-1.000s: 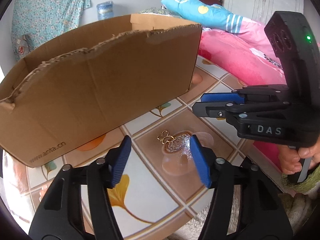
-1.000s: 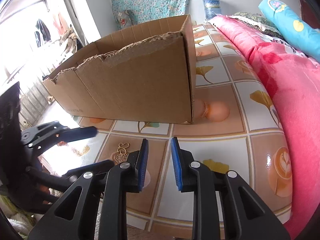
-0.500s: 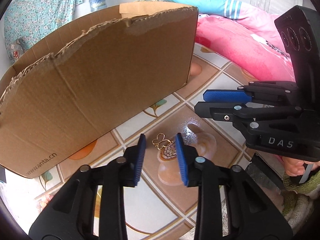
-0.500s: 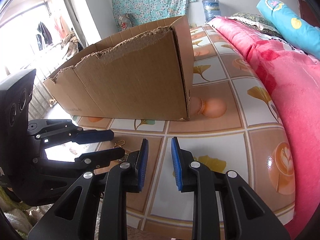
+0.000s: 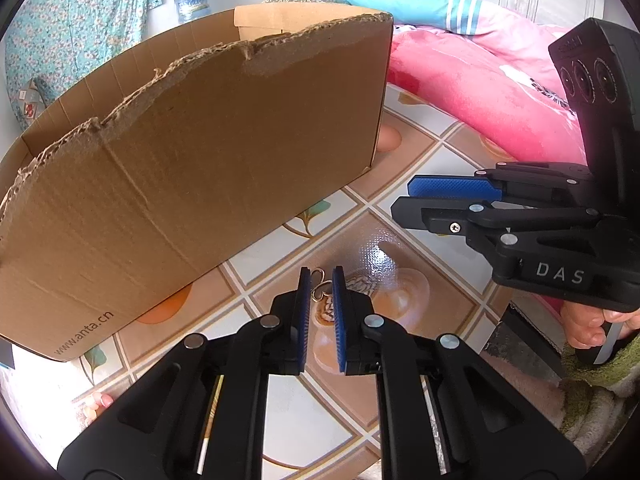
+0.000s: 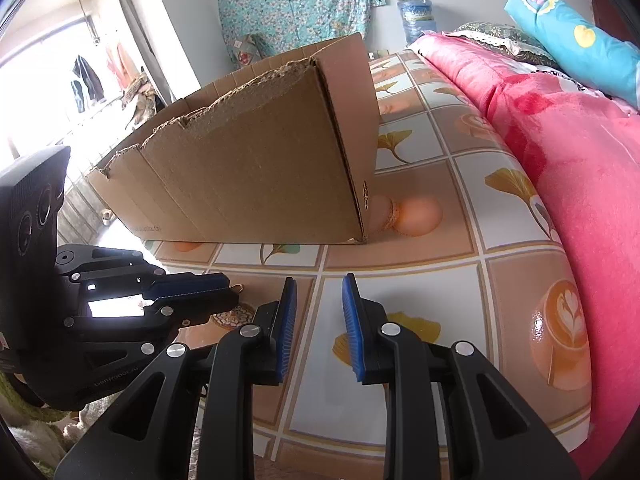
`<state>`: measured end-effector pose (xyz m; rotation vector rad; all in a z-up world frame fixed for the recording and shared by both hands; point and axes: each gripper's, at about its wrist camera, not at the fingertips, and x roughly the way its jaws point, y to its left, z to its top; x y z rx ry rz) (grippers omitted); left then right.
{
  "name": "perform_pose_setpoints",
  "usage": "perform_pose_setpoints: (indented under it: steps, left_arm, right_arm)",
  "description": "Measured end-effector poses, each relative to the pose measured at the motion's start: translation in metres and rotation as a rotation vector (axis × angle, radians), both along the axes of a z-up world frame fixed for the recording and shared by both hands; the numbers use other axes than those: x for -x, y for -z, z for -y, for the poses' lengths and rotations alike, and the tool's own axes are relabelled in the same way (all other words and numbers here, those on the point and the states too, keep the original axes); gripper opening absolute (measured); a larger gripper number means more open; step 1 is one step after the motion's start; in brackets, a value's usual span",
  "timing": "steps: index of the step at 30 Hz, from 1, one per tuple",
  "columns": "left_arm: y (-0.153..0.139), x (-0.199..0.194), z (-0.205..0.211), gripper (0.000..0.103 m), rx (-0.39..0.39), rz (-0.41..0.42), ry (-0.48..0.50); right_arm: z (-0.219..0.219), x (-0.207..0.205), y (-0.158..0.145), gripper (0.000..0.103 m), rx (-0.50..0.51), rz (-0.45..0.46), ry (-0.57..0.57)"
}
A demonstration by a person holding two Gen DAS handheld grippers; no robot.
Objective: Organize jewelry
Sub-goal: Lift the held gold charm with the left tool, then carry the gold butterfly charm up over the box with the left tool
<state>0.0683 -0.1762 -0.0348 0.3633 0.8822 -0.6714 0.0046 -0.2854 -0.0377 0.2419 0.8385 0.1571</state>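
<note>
I saw my left gripper (image 5: 319,276) was black with blue ribbed pads, and a thin gold pendant (image 5: 319,289) showed between them. At three o'clock in that view, my right gripper (image 5: 404,200) wore the same black and blue, with white letters on its body. The box (image 5: 192,168) at ten o'clock was plain brown cardboard with small dark print. The tablecloth (image 6: 400,280) was a grid of white and tan squares with yellow ginkgo leaves and latte cups. The blanket (image 6: 560,152) at two o'clock was pink; the cloth on the wall (image 6: 296,4) was teal, flowered.
</note>
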Motion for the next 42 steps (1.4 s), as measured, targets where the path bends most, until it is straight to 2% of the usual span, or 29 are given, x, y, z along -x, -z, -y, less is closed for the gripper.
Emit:
perform_pose_setpoints:
  steps: [3,4,6,7,17,28,31,33,42]
  left_arm:
    - [-0.004,0.001,-0.002,0.011,0.000,0.012,-0.005]
    - [-0.005,0.002,-0.003,0.014,0.001,0.016,-0.006]
    - [-0.008,0.003,-0.005,0.036,0.004,0.017,-0.009]
    - [-0.008,0.003,-0.006,0.037,0.007,0.016,-0.006]
    - [-0.003,-0.013,-0.002,0.037,-0.041,-0.100,0.056]
    - [-0.005,-0.023,0.012,0.032,-0.139,-0.151,0.089]
    - [-0.007,-0.026,0.015,0.026,-0.156,-0.170,0.089]
    - [-0.007,-0.026,0.018,0.019,-0.165,-0.177,0.091]
    - [-0.006,-0.027,0.021,0.019,-0.177,-0.184,0.082]
  right_arm:
    - [0.001,-0.001,0.000,0.025,-0.013,-0.004,-0.008]
    - [0.000,0.000,0.000,0.033,-0.013,-0.004,-0.010]
    - [-0.001,0.001,-0.001,0.047,-0.015,0.003,-0.017]
    - [-0.001,0.001,-0.003,0.048,-0.010,0.010,-0.022]
    - [-0.001,0.002,-0.008,0.048,0.005,0.027,-0.034]
    - [0.003,0.004,-0.007,0.048,-0.018,0.034,-0.021]
    - [0.005,0.004,-0.007,0.048,-0.022,0.037,-0.017]
    - [0.005,0.004,-0.008,0.048,-0.025,0.040,-0.016]
    - [0.009,0.005,-0.008,0.048,-0.040,0.047,-0.014]
